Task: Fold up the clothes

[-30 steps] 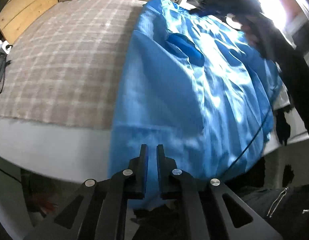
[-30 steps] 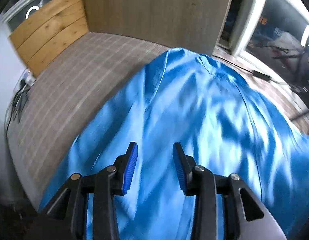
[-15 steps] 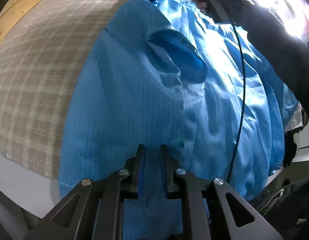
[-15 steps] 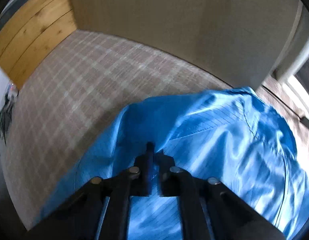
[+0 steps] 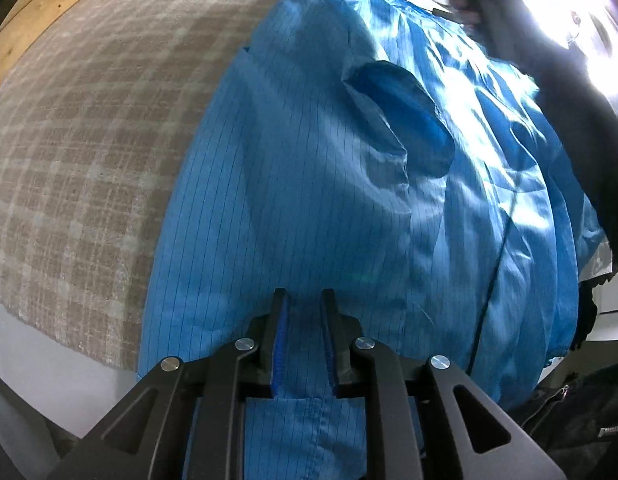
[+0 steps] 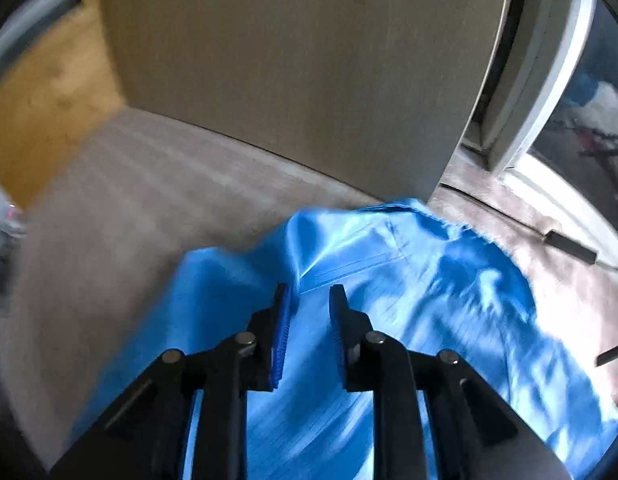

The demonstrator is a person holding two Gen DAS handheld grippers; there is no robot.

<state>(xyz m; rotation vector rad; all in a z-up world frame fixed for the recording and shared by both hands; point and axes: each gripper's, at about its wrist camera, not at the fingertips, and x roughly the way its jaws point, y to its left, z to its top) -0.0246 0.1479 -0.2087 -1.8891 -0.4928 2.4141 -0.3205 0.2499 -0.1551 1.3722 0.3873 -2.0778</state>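
Glossy blue pinstriped cloth garment (image 5: 309,184), matt checked woven bedcover (image 5: 89,120); wooden headboard (image 6: 41,96), matt grain

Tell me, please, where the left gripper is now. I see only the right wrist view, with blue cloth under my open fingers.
Observer: The left gripper is at the near hem of the blue garment, where the cloth hangs over the edge of the plaid bed cover.
Operator: Does it hold the hem?
Observer: Cloth fills the narrow gap between its fingers. I cannot tell whether they pinch it.
Operator: Is anything in the way on the garment?
Observer: A thin black cable passes over its right part. I cannot tell whether it touches the cloth.
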